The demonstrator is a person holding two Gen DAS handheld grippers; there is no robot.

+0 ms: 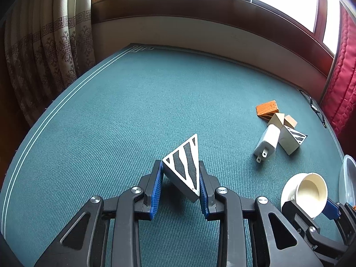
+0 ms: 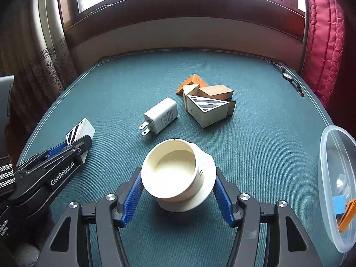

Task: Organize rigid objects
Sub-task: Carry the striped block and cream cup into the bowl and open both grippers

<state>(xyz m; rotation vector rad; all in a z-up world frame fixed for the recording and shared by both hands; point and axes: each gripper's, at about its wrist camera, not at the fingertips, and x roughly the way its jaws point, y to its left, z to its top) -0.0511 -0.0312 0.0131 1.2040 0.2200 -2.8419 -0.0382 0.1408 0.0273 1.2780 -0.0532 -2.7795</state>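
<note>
My left gripper (image 1: 180, 175) is shut on a white triangular block with black stripes (image 1: 183, 162), held just above the green table; the same block (image 2: 80, 130) and gripper (image 2: 75, 145) show at the left of the right wrist view. My right gripper (image 2: 178, 189) is shut on a cream round flanged cup (image 2: 178, 171), tilted toward the camera; that cup (image 1: 309, 191) appears at the lower right of the left wrist view. A white charger plug (image 2: 161, 118) lies flat mid-table. Behind it sits a cluster of wooden blocks (image 2: 209, 102), one of them orange (image 2: 193, 81).
A clear plastic container (image 2: 333, 182) lies at the right edge, holding a blue piece and an orange piece. A wristwatch (image 2: 290, 80) rests near the far right table edge. Curtains hang at the left, and a red quilted fabric (image 2: 322, 33) at the right.
</note>
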